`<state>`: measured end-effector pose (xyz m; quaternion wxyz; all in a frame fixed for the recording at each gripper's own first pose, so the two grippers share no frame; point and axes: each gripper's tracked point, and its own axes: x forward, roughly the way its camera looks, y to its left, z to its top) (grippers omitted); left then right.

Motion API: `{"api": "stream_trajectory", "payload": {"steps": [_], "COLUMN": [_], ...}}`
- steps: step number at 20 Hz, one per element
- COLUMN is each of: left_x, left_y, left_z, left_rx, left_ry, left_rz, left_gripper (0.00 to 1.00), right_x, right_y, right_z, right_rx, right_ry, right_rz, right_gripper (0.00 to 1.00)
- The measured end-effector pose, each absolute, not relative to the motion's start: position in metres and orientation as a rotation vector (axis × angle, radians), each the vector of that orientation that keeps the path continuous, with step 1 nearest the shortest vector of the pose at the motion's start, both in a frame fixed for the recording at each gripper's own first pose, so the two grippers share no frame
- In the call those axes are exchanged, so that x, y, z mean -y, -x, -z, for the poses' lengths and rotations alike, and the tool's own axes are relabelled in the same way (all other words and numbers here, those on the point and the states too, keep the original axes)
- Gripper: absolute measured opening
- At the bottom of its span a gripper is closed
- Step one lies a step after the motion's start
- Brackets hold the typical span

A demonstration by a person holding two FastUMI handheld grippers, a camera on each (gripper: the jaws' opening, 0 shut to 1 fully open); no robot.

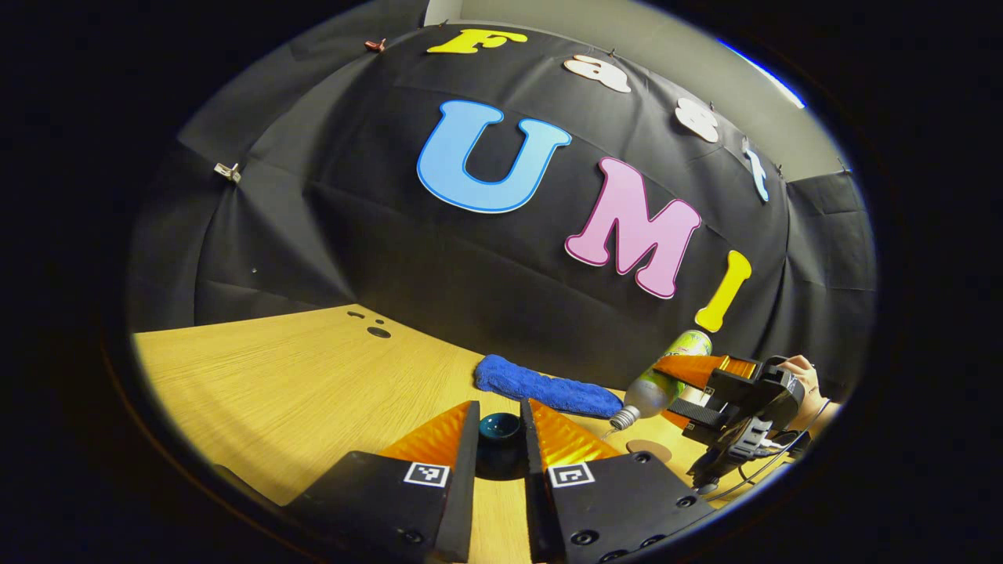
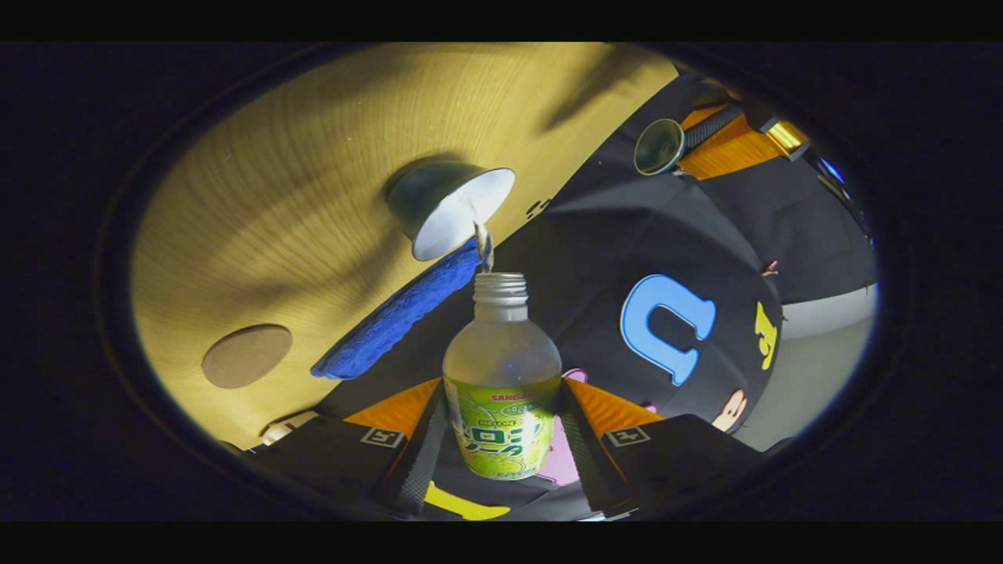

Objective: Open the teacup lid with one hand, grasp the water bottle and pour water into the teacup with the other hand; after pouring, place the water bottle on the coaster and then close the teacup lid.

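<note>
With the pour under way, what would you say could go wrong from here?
1. The stream from the water bottle enters near the teacup's rim, so a small wobble might spill onto the blue cloth or table.
2. The lid in the left hand-held gripper could slip.

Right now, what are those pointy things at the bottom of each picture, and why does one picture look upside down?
They are grabbing tools, one in each of a person's hands, and each carries a camera. The left tool holds the teacup lid over the wooden table. The right tool grips a water bottle, tipped over to pour water into the teacup. Tipping it turns its camera too, so that picture looks flipped. A blue cloth and a round coaster lie on the table.
</note>
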<state>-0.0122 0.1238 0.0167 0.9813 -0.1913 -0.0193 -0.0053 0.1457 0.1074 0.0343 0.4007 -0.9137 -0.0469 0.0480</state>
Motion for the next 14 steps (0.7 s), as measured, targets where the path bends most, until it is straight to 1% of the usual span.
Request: {"api": "stream_trajectory", "payload": {"steps": [5, 6, 7, 14], "left_x": [-0.125, -0.125, -0.125, -0.126], "left_y": [0.012, 0.012, 0.012, 0.013], "left_z": [-0.017, -0.017, -0.018, -0.018], "left_rx": [0.038, 0.039, 0.040, 0.042], "left_ry": [0.404, 0.403, 0.402, 0.403], "left_rz": [0.022, 0.020, 0.019, 0.022], "left_gripper": [0.32, 0.32, 0.32, 0.32], "right_x": [-0.113, -0.115, -0.116, -0.120], "right_y": [-0.149, -0.150, -0.150, -0.150], "right_z": [-0.042, -0.043, -0.044, -0.046], "right_rx": [0.136, 0.144, 0.153, 0.167], "right_ry": [2.346, 2.351, 2.354, 2.371], "right_rz": [-0.117, -0.116, -0.115, -0.116], "right_gripper": [0.77, 0.74, 0.77, 0.77]}}
